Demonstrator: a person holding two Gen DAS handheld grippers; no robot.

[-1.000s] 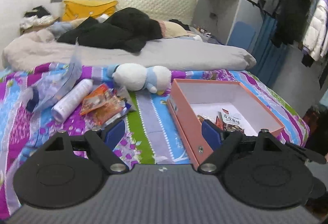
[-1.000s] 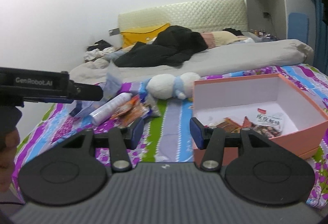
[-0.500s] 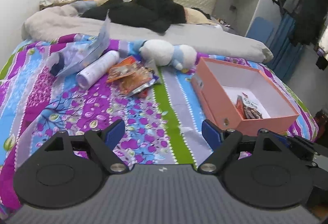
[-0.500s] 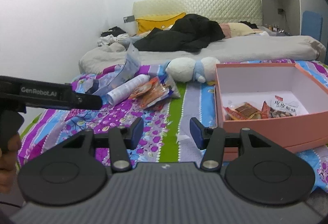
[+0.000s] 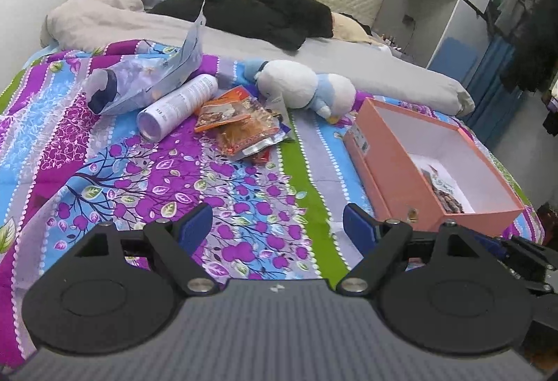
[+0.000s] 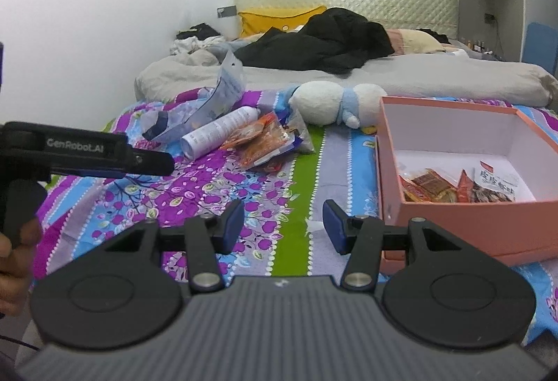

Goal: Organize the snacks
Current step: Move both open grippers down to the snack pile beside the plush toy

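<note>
1. A bed (image 5: 244,213) with a purple, blue and green flowered cover fills the room; a grey duvet (image 5: 348,67) and black clothes (image 5: 265,11) lie behind, near the headboard.
2. A pile of snack packets (image 5: 240,126) lies on the cover, just beside a white spray can (image 5: 178,105) and a crumpled clear bag (image 5: 153,77).
3. A white and blue plush toy (image 5: 303,88) lies behind the packets.
4. An open pink box (image 6: 453,224) stands on the right; some snacks (image 6: 453,187) are inside it at the front.
5. The left tool (image 5: 278,227) is wide apart, with nothing between its fingers.
6. The right tool (image 6: 283,224) is also apart, less wide, and empty.
7. Both tools are above the cover, apart from the packets.
</note>
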